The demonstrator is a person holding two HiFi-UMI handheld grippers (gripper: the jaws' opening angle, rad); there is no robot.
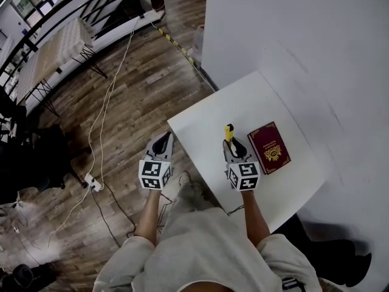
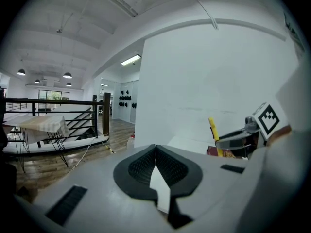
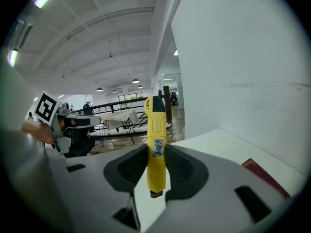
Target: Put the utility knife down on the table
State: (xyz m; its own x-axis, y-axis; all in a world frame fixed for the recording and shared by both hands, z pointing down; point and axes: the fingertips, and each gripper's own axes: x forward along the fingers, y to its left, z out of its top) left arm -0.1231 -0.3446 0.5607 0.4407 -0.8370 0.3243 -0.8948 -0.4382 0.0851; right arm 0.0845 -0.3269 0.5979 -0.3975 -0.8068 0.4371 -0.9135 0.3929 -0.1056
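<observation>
Over bench's left edge: my right tool (image 1: 231, 143) sits above the white bench (image 1: 203, 117). My left tool (image 1: 161, 143) hangs off the bench, over the wood floor (image 1: 140, 78).
Edges: the bench's left corner lies just beside the left tool. A white wall (image 1: 292, 35) closes the bench's far side.
Open room: bare bench ahead of the right tool up to the wall. A maroon booklet (image 1: 269, 148) lies flat just right of it. Cables (image 1: 103, 120) and a power strip (image 1: 92, 181) are on the floor to the left.
Right tool: pinching the yellow utility knife (image 3: 156, 144) between both pads.
Knife vs tool: upright in the pads, lower end down between them, upper part standing past the fingertips, above the bench.
Left tool: pads pressed together at the tips, nothing between.
Head view only: bench outline, gold crest on the booklet.
Right gripper view only: sticker on the knife body; railing (image 3: 121, 106) beyond.
Left gripper view only: right tool side-on, knife sticking up from it.
Contact: can't tell whether the knife clears the bench.
</observation>
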